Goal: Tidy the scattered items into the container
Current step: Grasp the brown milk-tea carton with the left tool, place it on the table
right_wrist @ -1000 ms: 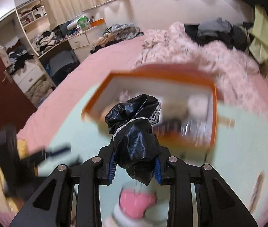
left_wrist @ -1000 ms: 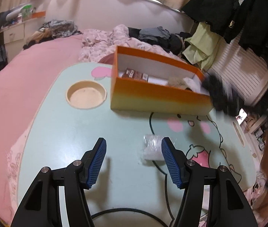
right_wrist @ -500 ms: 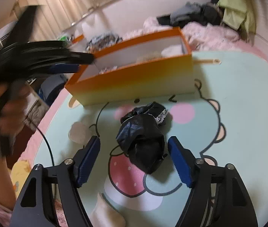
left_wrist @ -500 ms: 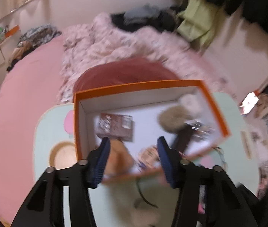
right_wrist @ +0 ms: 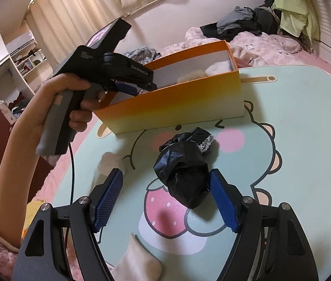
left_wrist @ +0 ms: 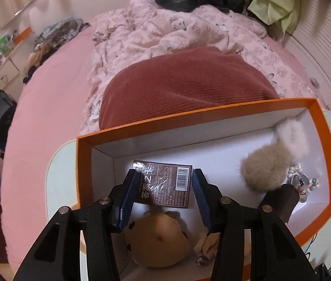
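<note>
The orange box [left_wrist: 188, 114] fills the left wrist view, and my left gripper [left_wrist: 164, 172] points down into it. Its jaws are opening. A brown barcoded packet [left_wrist: 165, 187] on the box floor shows between the pads, which do not visibly press on it. A tan plush toy [left_wrist: 158, 238] and a beige pompom [left_wrist: 266, 171] also lie inside. In the right wrist view my right gripper [right_wrist: 165, 173] stands open low over the table [right_wrist: 294, 117]. A crumpled black bundle with lace trim [right_wrist: 184, 178] lies between its fingers, nearer the right pad. The box [right_wrist: 177, 107] stands just behind.
A white fluffy item [right_wrist: 110, 164] and a white sock [right_wrist: 137, 262] lie on the table near my right gripper. A person's hand [right_wrist: 71, 103] holds the left gripper [right_wrist: 128, 86] over the box's left end. A red-brown cushion [left_wrist: 184, 84] and rumpled bedding lie beyond the box.
My left gripper swung from the table to above the box and tipped downward. My right gripper let the black bundle go onto the table, opened wide, then stayed put.
</note>
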`<state>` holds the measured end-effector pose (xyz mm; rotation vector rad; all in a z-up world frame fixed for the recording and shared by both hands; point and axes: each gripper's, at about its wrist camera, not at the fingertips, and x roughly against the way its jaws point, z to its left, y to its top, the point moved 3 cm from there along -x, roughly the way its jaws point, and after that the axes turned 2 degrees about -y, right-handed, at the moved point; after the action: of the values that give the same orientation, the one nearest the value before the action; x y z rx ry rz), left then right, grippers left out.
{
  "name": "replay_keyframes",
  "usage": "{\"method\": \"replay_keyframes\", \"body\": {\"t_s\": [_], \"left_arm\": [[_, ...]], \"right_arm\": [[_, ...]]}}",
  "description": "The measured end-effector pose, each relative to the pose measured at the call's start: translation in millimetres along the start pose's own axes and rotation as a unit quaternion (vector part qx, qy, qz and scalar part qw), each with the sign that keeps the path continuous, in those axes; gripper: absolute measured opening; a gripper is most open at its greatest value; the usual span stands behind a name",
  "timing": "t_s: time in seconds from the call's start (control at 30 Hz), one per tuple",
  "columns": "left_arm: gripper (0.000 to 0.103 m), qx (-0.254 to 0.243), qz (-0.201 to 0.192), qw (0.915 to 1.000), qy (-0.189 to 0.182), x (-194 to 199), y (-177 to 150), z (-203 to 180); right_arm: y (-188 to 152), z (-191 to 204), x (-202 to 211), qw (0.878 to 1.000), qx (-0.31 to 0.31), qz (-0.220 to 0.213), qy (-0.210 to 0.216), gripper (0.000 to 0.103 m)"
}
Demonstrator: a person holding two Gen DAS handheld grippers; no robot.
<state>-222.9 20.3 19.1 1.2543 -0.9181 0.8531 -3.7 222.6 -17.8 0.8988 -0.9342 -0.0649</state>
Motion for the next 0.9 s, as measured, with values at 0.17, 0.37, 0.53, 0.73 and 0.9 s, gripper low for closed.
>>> {"method": "replay_keyframes", "body": {"t_s": [0.17,0.37,0.53,0.73,0.9], "left_arm": [[0.063,-0.036,0.013,0.999,0.021,-6,1,-14],[0.047,-0.058,-0.001,0.9952,0.079,-8,-3,-18],[0.033,-0.044,-0.007,0.9984,0.035,3,0,-7],[0.0,-0.012,-0.002,0.9999,0.006,15,8,11],[0.053,0.013,-0.012,0.9996,-0.023,22,8,21]], "right_arm": [[-3,-2,-4,1.0,-0.007,0.015,0.009,0.075],[-5,-2,-3,1.0,-0.008,0.015,0.011,0.075],[-6,-2,-3,1.0,-0.008,0.019,0.01,0.075],[-6,-1,-3,1.0,-0.005,0.022,0.008,0.075],[-8,2,-4,1.0,-0.002,0.026,0.011,0.075]]}}
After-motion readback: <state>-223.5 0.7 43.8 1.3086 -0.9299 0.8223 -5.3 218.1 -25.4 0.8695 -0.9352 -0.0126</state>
